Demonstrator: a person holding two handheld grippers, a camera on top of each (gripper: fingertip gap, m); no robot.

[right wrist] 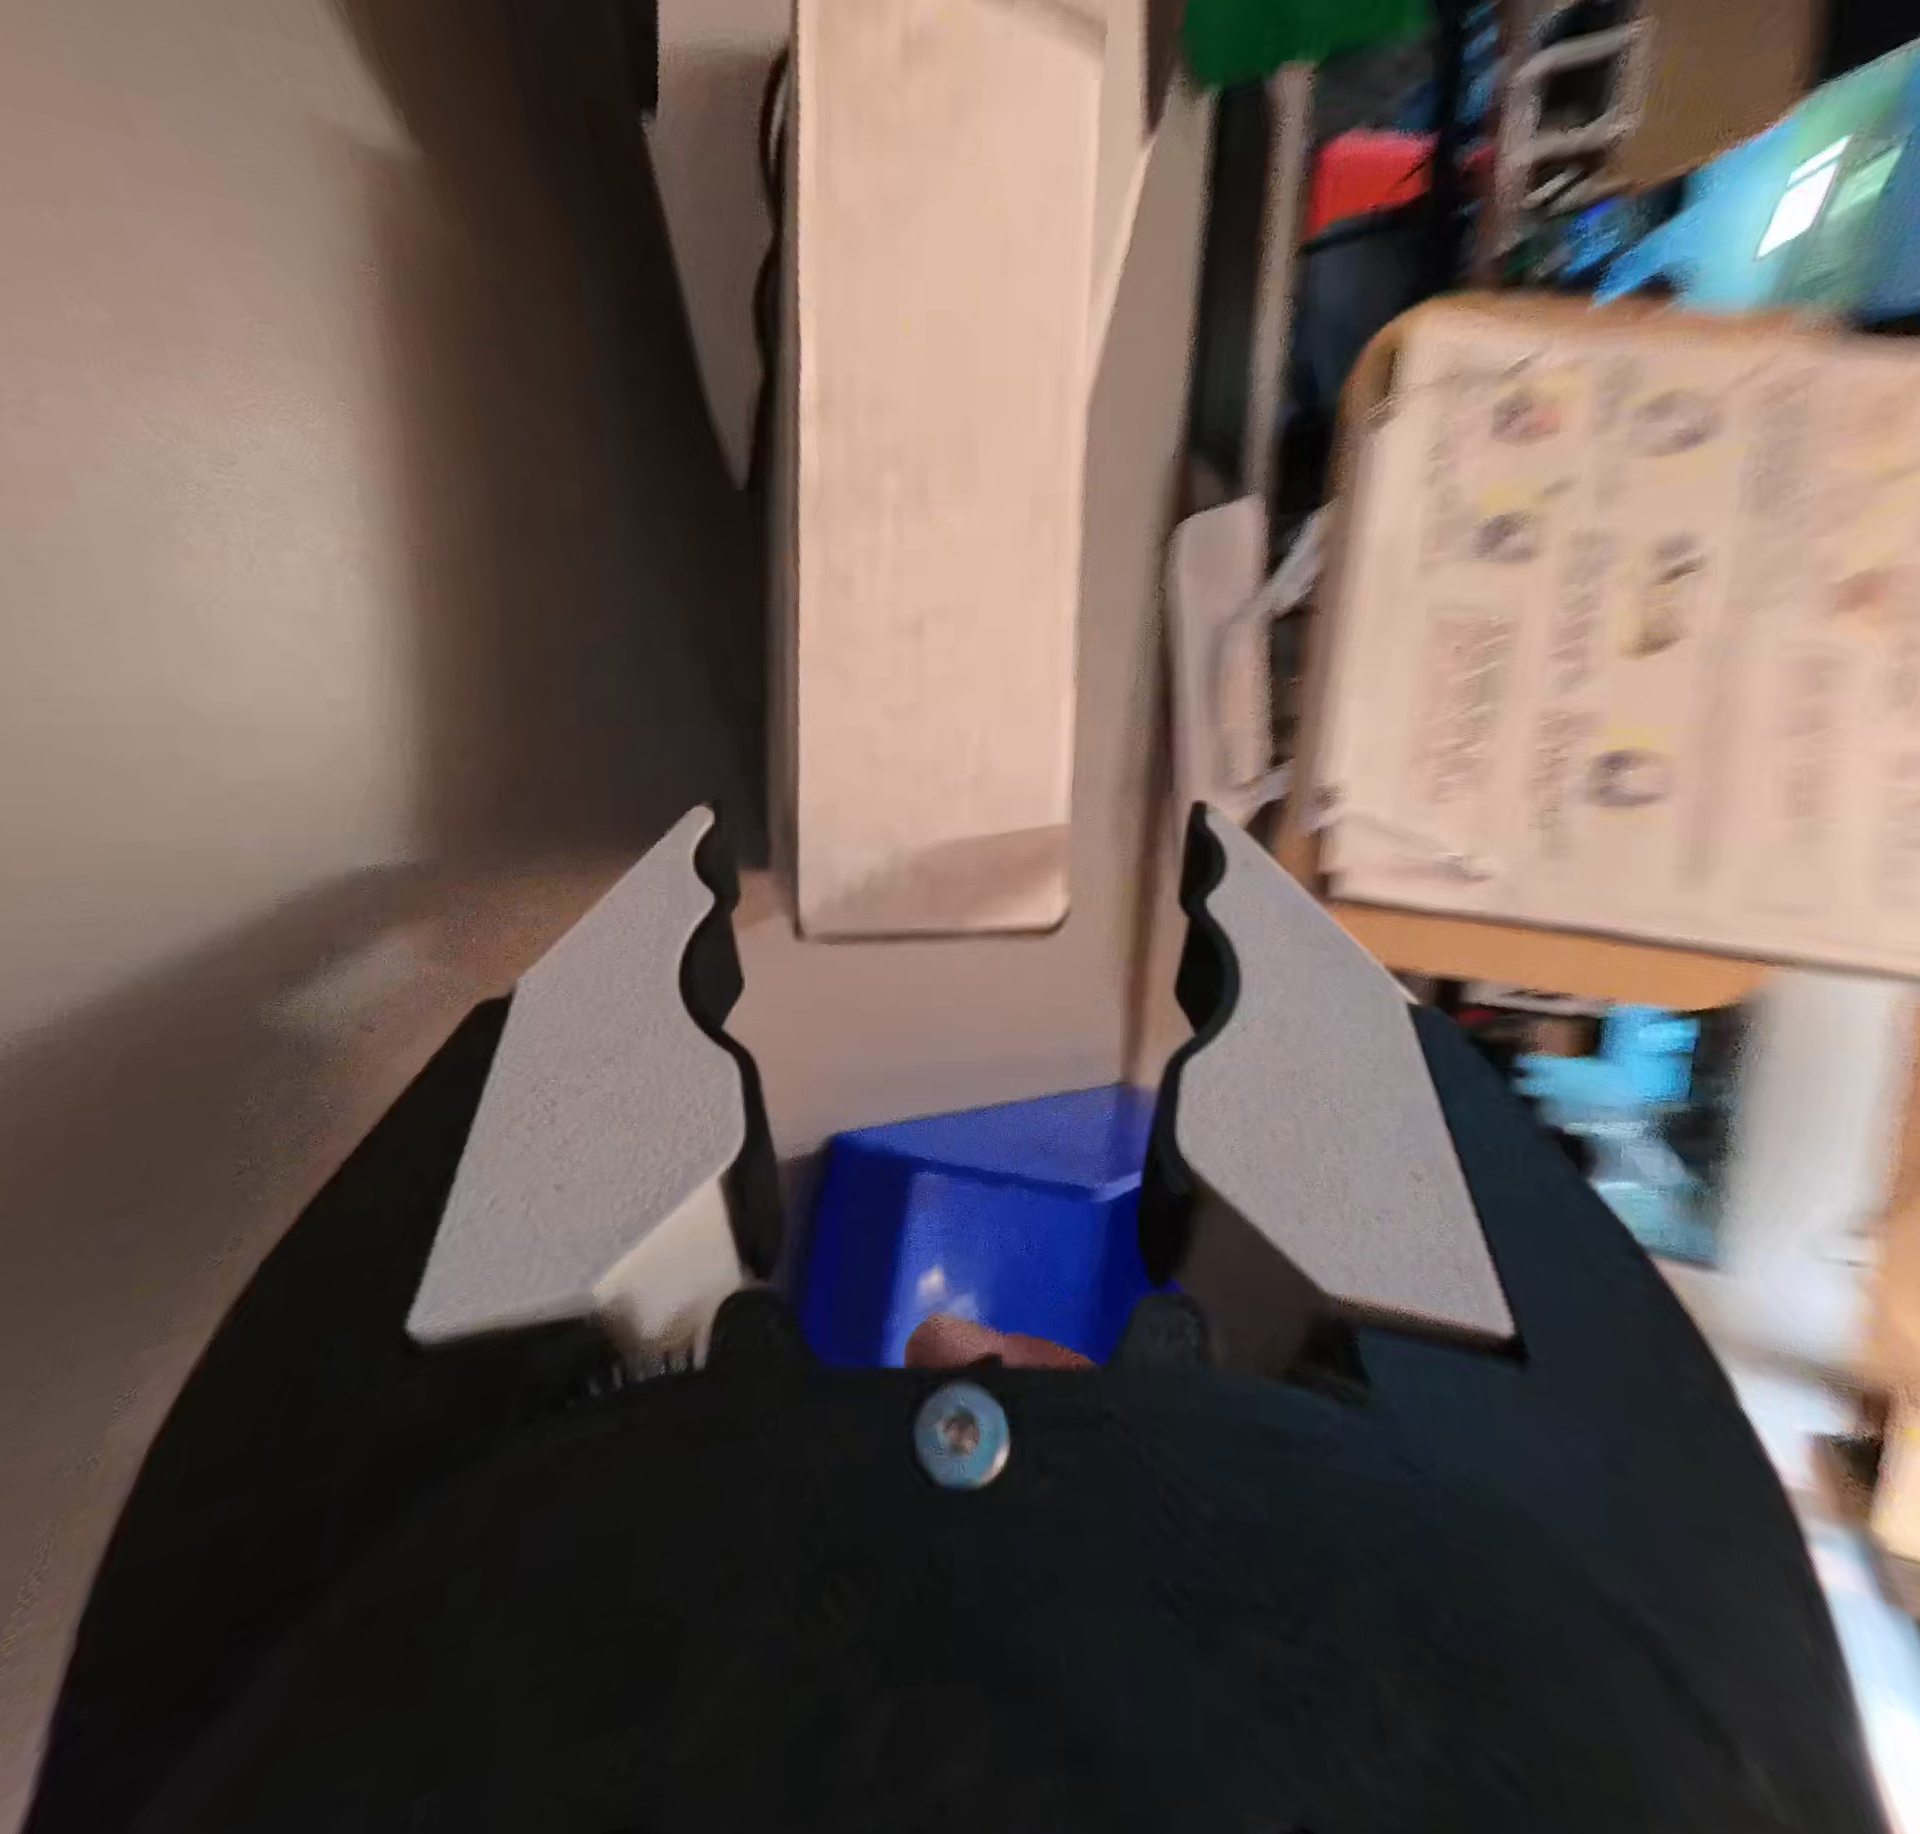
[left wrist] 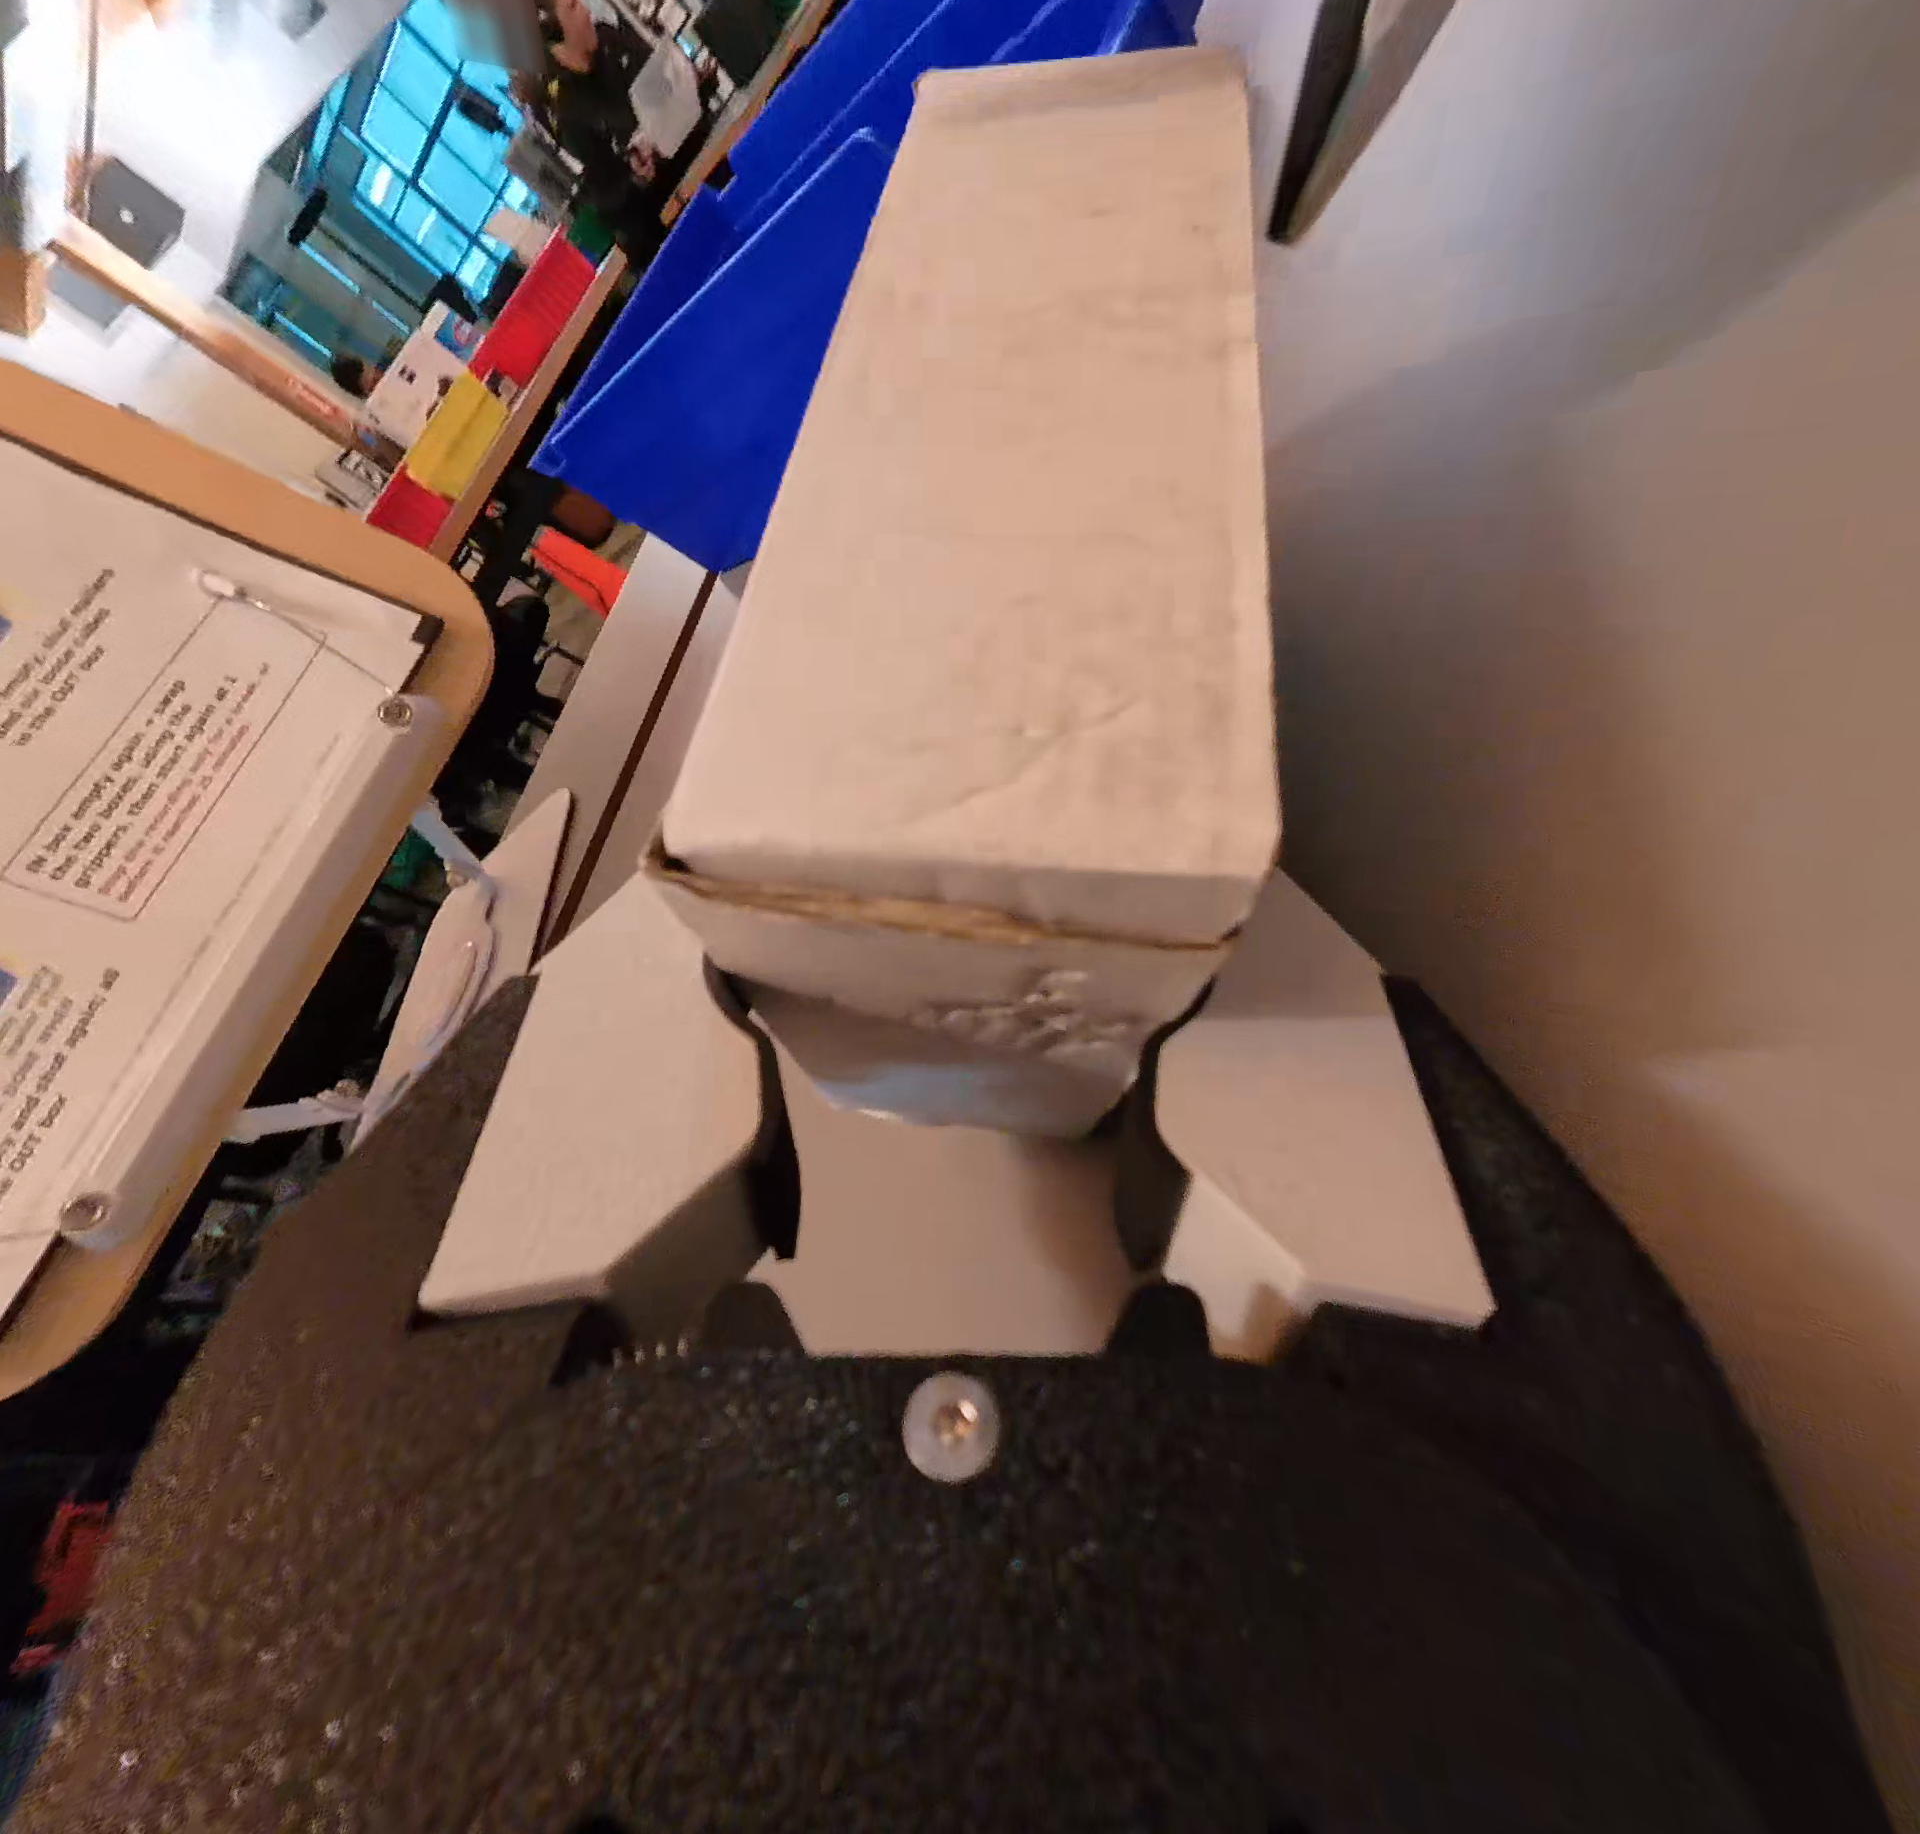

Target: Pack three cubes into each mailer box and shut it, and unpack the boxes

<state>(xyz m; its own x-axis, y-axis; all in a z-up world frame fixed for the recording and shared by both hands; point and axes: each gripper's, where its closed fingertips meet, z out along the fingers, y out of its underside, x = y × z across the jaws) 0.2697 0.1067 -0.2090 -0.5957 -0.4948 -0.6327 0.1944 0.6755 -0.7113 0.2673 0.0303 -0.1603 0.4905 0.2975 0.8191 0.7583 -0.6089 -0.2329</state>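
A white mailer box [left wrist: 997, 496] is closed and held on edge, clear of the white table [left wrist: 1579, 745]. My left gripper [left wrist: 961, 1036] is shut on the near end of the box. In the blurred right wrist view the same box [right wrist: 935, 454] hangs straight ahead, just beyond my right gripper [right wrist: 954, 828], which is open and empty. One finger of the left gripper [right wrist: 712, 330] shows at the box's far end. No cubes are in view.
Blue bins [left wrist: 727, 371] stand behind the box, and one [right wrist: 966, 1234] shows between my right fingers. A board with instruction sheets [left wrist: 156, 797] lies to one side, also in the right wrist view [right wrist: 1621, 589]. A person and cluttered shelves are far behind.
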